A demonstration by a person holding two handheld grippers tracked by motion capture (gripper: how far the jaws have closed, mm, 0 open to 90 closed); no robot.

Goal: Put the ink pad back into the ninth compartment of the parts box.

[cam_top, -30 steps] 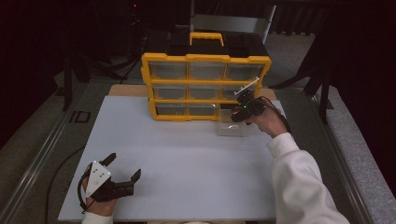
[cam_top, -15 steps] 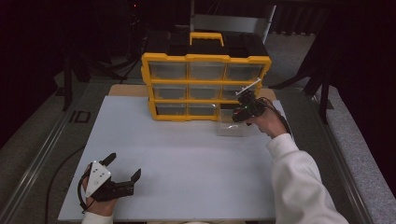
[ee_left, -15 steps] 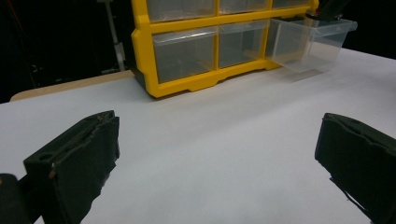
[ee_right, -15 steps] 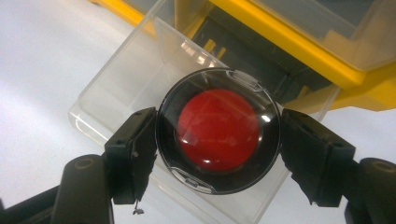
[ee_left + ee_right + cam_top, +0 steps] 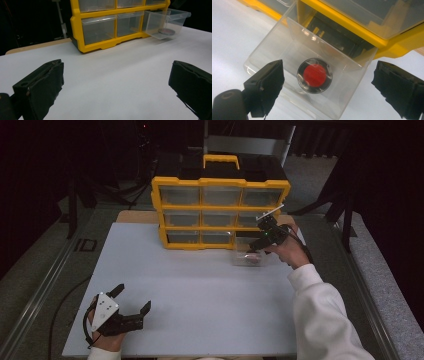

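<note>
- The right gripper (image 5: 251,246) hangs over the pulled-out clear drawer (image 5: 247,257) near the table's far right corner, held in the person's right hand (image 5: 287,251); its jaws have just been opening and now stand wide, with nothing pinched between the pads.
- In the right gripper view, the two black pads (image 5: 265,86) sit either side of the drawer (image 5: 294,57), above it and not touching its walls.
- On the drawer's floor lies a small round disc (image 5: 314,75), red in the centre with a dark, glossy ring around it. No writing can be read on it.
- The drawer belongs to the bottom row, right-hand slot, of a yellow parts organizer (image 5: 220,212); it is drawn out toward the person and its front rests on or just above the table.
- The organizer has three rows of three clear drawers, a black top and a yellow carry handle (image 5: 220,159). It stands at the far edge of the white table (image 5: 200,295). I can make out no brand or label on it.
- The left gripper (image 5: 131,307) rests at the table's near left corner, well apart from the organizer, in the person's left hand (image 5: 102,335); its jaws are spread wide and hold nothing.
- From the left gripper view, the organizer (image 5: 100,27) and its drawn-out drawer (image 5: 166,22) show across bare white tabletop, the disc (image 5: 166,31) lying at the drawer's bottom.
- A white sleeve (image 5: 325,320) covers the right forearm coming in from the near edge.
</note>
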